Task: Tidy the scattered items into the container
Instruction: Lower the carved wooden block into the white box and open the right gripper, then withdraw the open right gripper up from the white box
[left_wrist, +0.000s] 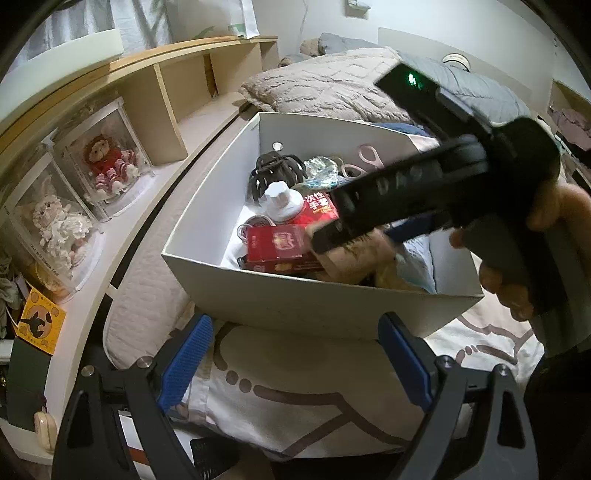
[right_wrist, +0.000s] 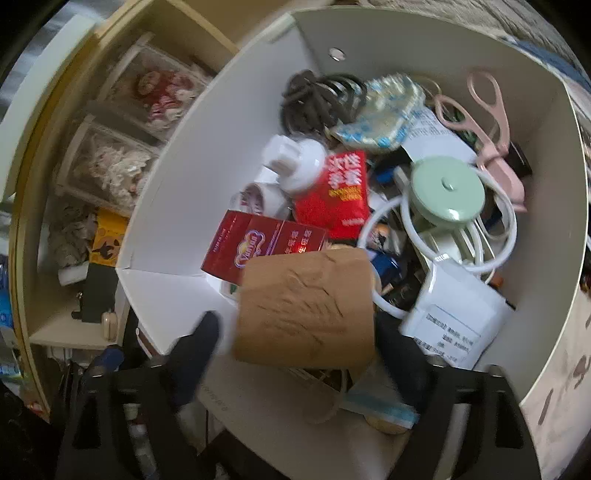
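Right wrist: brown packet (right_wrist: 306, 306) beside box wall (right_wrist: 192, 177).

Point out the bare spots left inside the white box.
Bare floor shows only along the white box's left wall, beside the red carton and brown paper roll. From the red packet to the pink scissors it's packed.

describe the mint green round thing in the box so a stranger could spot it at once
Look in the white box, toward its right side. The mint green lid lies among loops of white cable, beside pink scissors; it is the only pale green disc, with a small centre knob.
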